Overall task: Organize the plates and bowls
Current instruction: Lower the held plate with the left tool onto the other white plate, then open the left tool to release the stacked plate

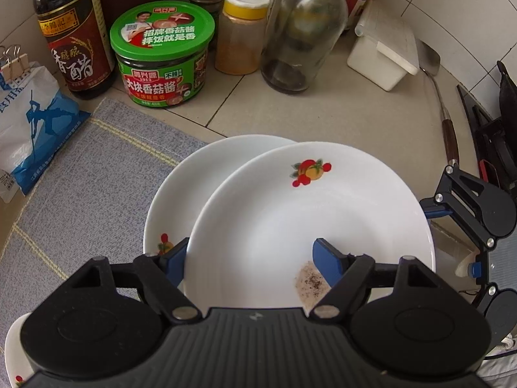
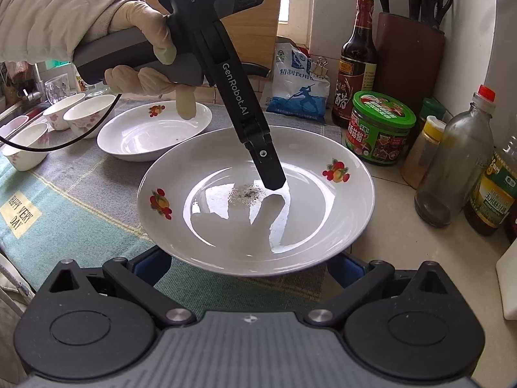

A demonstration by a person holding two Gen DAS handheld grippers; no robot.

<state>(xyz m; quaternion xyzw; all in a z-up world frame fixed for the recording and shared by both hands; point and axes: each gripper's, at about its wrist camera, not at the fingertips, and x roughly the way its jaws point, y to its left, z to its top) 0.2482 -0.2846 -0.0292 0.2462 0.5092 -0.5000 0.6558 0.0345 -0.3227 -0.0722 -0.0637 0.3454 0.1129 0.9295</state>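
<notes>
While the plate [image 2: 194,174] is straddled at its rim by the left tool [image 1: 250,255], set mid-width, no grip can be confirmed; the right tool's [image 2: 247,265] state cannot be told.

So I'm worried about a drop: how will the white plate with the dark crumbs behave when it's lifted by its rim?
The plate looks like glazed ceramic, so probably stiff and breakable. Its glossy, reflective surface suggests the rim may slip. Held at one edge, it could tilt and shed the crumbs.
</notes>
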